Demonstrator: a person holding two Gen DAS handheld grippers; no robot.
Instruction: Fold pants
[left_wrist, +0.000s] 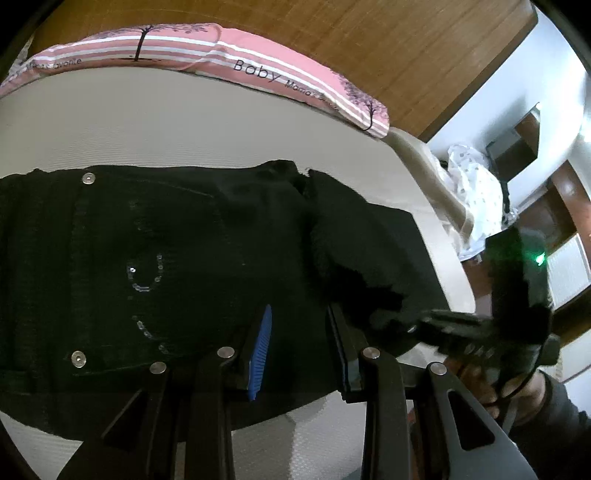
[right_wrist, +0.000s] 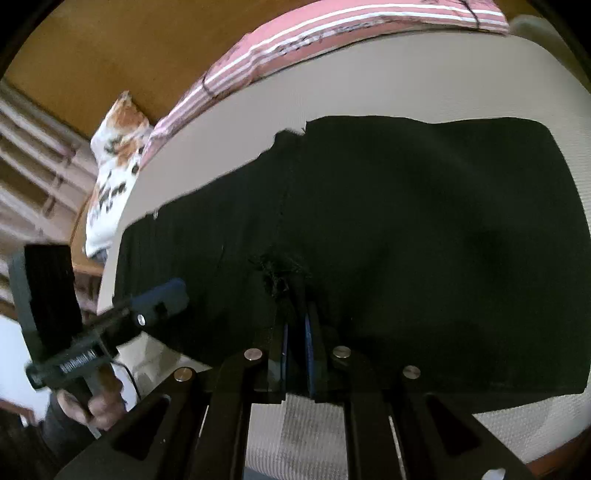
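Black pants (left_wrist: 166, 266) lie spread on a white mattress (left_wrist: 147, 129), with silver rivets and a sequin pattern on the pocket. A folded-over leg end with a frayed hem (left_wrist: 354, 258) lies across them. My left gripper (left_wrist: 301, 317) is open just above the pants, fingers apart with a blue pad showing. My right gripper (right_wrist: 295, 295) is shut on the frayed hem (right_wrist: 279, 273) of the pants (right_wrist: 406, 240). The right gripper also shows at the right of the left wrist view (left_wrist: 399, 319), and the left gripper at the left of the right wrist view (right_wrist: 173, 295).
A pink striped pillow (left_wrist: 258, 70) lies along the far side of the mattress by a wooden headboard (left_wrist: 369, 44). A patterned cloth (left_wrist: 469, 199) hangs off the mattress edge on the right. A flowered pillow (right_wrist: 114, 173) sits at the far left edge.
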